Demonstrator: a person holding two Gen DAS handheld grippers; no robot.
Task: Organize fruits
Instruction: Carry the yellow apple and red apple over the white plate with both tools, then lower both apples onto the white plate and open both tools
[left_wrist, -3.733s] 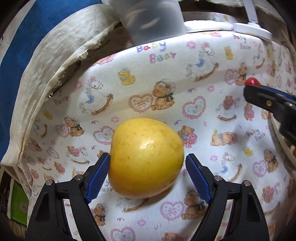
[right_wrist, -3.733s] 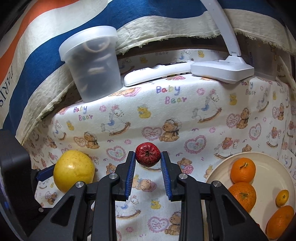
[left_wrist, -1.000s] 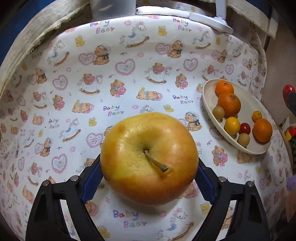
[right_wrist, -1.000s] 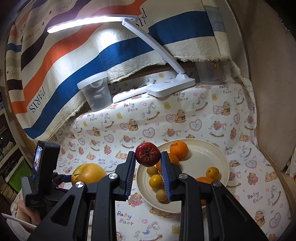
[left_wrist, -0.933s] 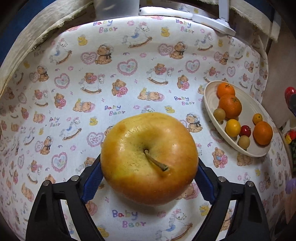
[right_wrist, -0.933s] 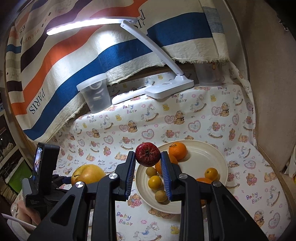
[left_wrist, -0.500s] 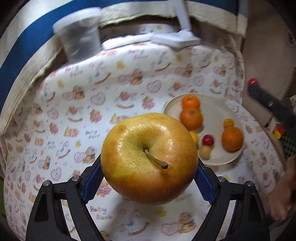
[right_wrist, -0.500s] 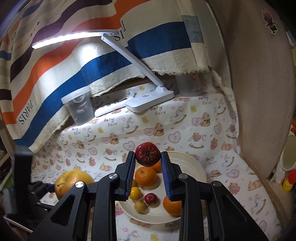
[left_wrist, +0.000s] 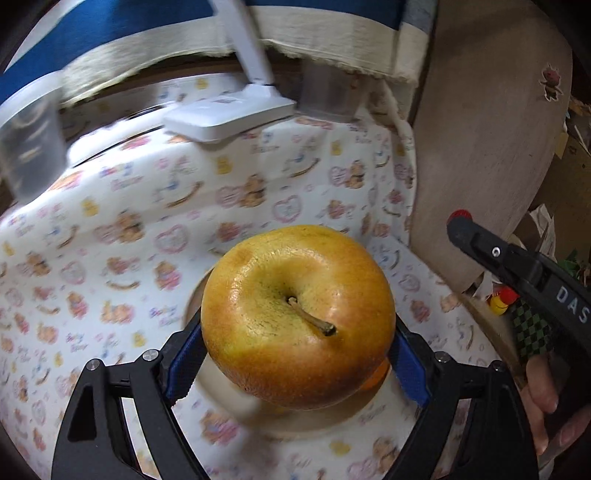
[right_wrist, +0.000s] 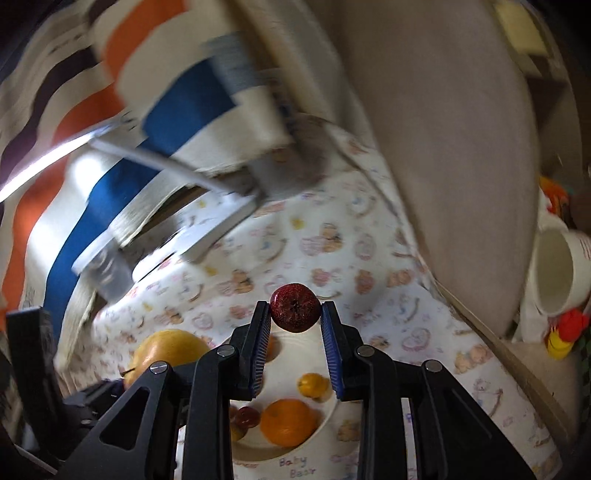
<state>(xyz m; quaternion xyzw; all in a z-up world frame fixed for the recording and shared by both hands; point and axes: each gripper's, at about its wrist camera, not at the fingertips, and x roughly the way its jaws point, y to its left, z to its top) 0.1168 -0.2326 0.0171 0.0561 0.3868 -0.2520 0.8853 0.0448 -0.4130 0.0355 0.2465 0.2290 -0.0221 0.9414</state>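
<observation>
While we hold both fruits above the plate (right_wrist: 280, 448), our left tongs (left_wrist: 295, 354) clench the heavy, smooth yellow apple (left_wrist: 297, 314) across its widest sides; our right tongs (right_wrist: 295, 325) pinch the small, light red fruit (right_wrist: 294, 307) at mid-girth.

We read "Baby Bear" printed on the tablecloth (right_wrist: 295, 467) near the plate, and white letters "DAS" on the right gripper's (left_wrist: 458, 221) black arm
</observation>
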